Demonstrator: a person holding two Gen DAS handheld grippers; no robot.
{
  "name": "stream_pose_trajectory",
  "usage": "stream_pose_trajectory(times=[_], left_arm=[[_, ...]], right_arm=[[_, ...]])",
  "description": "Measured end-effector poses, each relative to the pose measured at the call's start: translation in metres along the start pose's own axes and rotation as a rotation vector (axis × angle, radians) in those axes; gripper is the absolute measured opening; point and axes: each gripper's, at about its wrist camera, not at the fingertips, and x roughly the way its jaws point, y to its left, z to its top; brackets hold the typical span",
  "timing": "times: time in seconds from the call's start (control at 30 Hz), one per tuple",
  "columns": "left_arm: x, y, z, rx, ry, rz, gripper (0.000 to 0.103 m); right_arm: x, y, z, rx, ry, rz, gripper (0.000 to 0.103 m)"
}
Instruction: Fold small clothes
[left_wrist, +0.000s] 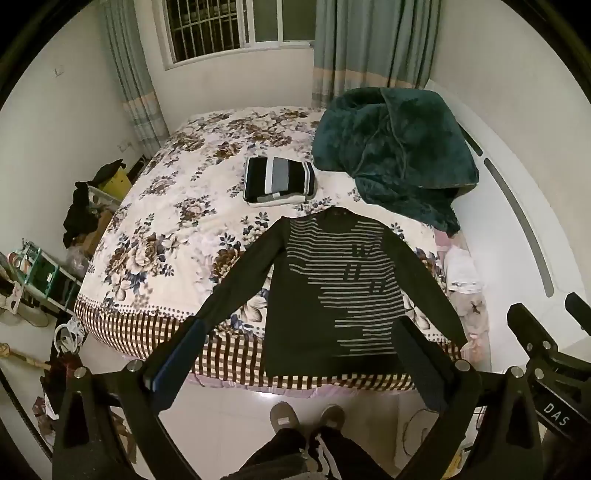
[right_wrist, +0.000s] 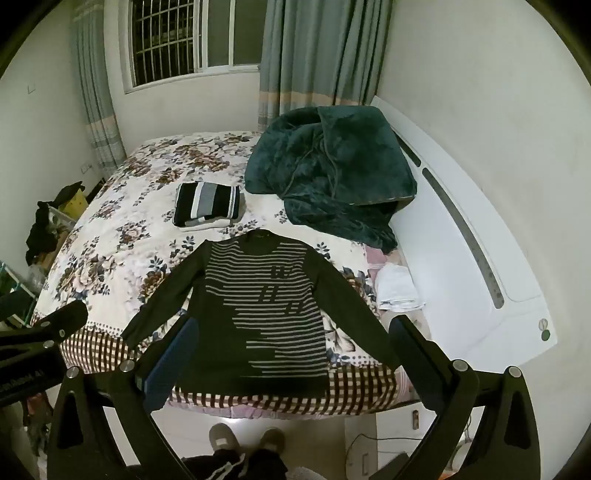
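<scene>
A dark long-sleeved sweater with grey stripes (left_wrist: 340, 291) lies flat, face up, on the near part of the floral bed (left_wrist: 166, 229), sleeves spread out and hem at the near edge. It also shows in the right wrist view (right_wrist: 266, 314). A folded black, grey and white striped garment (left_wrist: 279, 179) sits farther back on the bed, also in the right wrist view (right_wrist: 207, 205). My left gripper (left_wrist: 301, 332) is open and empty, held above the sweater's hem. My right gripper (right_wrist: 291, 332) is open and empty, likewise above the hem.
A dark green plush blanket (left_wrist: 395, 147) is heaped at the back right of the bed. A white cloth (right_wrist: 399, 286) lies by the white headboard (right_wrist: 461, 236). Cluttered shelves and boxes (left_wrist: 74, 229) stand left of the bed. The person's feet (left_wrist: 306, 413) are on the tiled floor.
</scene>
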Motion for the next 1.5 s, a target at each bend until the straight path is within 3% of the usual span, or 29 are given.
stream_pose_trajectory(times=[0.97, 1.23, 1.3, 1.5], left_arm=[[-0.006, -0.001, 0.011, 0.002, -0.017, 0.003, 0.103], [-0.009, 0.003, 0.028, -0.003, -0.018, 0.003, 0.103], [-0.011, 0.000, 0.015, -0.003, -0.023, 0.004, 0.103], [-0.012, 0.000, 0.017, -0.003, -0.026, 0.004, 0.103]], right_arm=[[-0.006, 0.002, 0.004, 0.002, -0.009, 0.010, 0.103], [-0.013, 0.003, 0.010, -0.003, -0.014, 0.014, 0.103], [-0.014, 0.003, 0.011, -0.004, -0.015, 0.013, 0.103], [-0.014, 0.004, 0.010, -0.004, -0.017, 0.012, 0.103]])
